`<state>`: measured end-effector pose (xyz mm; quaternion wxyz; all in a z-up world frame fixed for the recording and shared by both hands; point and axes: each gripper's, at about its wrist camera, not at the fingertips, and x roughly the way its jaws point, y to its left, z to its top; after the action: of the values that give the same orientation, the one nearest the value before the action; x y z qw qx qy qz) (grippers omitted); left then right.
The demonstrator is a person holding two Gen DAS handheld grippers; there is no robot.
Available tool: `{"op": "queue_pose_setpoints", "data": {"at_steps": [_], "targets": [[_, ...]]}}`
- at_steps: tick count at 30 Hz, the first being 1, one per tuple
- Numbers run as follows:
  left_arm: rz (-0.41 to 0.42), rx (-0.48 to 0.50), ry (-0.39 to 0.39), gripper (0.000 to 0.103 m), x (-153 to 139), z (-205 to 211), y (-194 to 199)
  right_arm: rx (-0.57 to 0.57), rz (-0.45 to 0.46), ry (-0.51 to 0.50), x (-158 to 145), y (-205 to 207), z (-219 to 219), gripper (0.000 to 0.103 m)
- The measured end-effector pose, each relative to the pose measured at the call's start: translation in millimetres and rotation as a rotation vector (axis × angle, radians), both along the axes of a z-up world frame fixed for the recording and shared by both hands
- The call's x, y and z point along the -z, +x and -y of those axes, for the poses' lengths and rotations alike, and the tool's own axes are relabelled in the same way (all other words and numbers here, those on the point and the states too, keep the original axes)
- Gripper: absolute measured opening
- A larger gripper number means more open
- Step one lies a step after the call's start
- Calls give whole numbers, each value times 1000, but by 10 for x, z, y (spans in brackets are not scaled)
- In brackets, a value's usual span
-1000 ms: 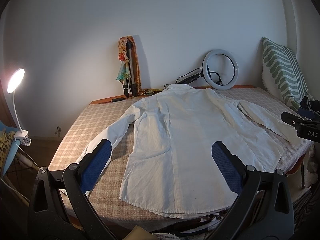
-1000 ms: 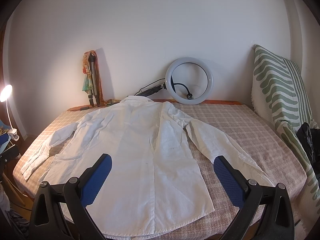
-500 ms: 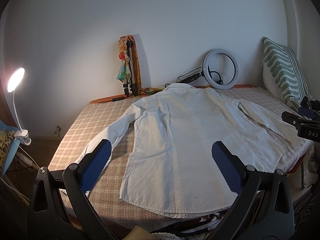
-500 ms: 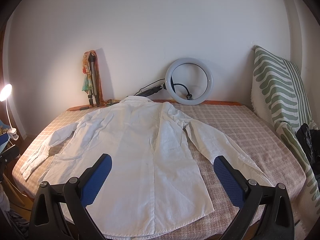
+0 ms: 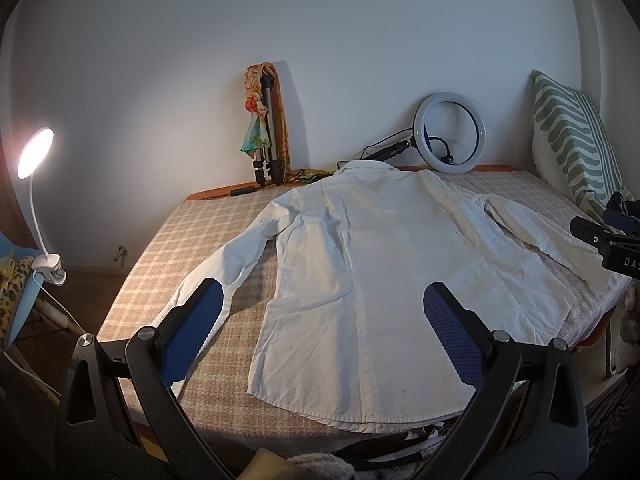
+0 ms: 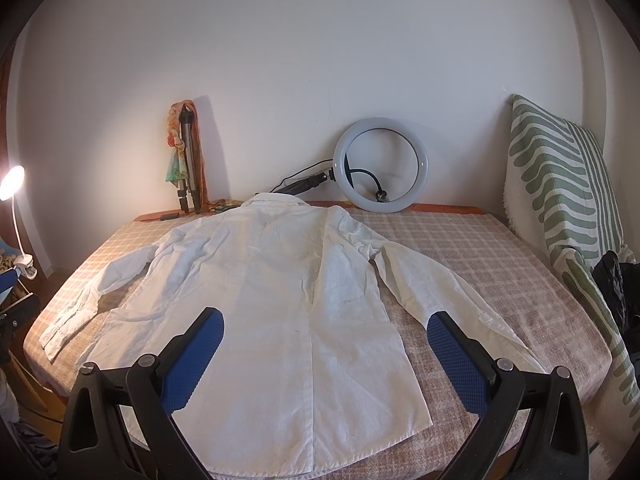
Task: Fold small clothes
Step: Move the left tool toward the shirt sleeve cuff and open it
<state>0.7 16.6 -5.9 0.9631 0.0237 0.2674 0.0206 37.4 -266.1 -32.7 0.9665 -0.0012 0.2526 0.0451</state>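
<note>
A white long-sleeved shirt [image 5: 372, 272] lies flat, back up, on the checked bed cover [image 5: 192, 248], collar toward the wall, both sleeves spread out. It also shows in the right wrist view [image 6: 272, 304]. My left gripper [image 5: 322, 320] is open and empty, held above the shirt's hem near the bed's front edge. My right gripper [image 6: 324, 344] is open and empty, held above the hem and right sleeve [image 6: 444, 292]. The right gripper's body shows at the right edge of the left wrist view [image 5: 608, 244].
A ring light [image 6: 380, 164] and a folded tripod [image 6: 188, 160] lean on the back wall. A green-striped cushion [image 6: 568, 200] stands at the right. A lit clip lamp [image 5: 34, 156] stands off the bed's left side. Dark clothing [image 6: 616, 284] lies at the right.
</note>
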Motion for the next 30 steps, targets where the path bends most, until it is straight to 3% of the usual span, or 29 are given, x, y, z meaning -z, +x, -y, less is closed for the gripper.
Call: {"op": "queue_pose_setpoints", "data": {"at_steps": [9,12,17,20,25,27,30], "targets": [[-23,-52,-3,102,36,-295,67,-23,5,-2,-12,67,-168,103],[-37,-82,-45,102,57,-552,118,-53,-8,10,5,108,-258,103],[-44,-122,-154,92,134,-1090,158,-117,5,44,41,165,-441,103],[-91,-162,-152,86,211,-1366,273,-176,5,52,51,207,-579,103],[-150,-226,-133,76,352,-1837,478,-267,-78,-8,66,347,-920,103],[-181,-250,-169,74,426,-2072,579,-307,-84,-27,34,399,-1059,103],[-240,-273,-285,69,564,-2420,757,-381,-83,-6,-70,467,-1223,103]]}}
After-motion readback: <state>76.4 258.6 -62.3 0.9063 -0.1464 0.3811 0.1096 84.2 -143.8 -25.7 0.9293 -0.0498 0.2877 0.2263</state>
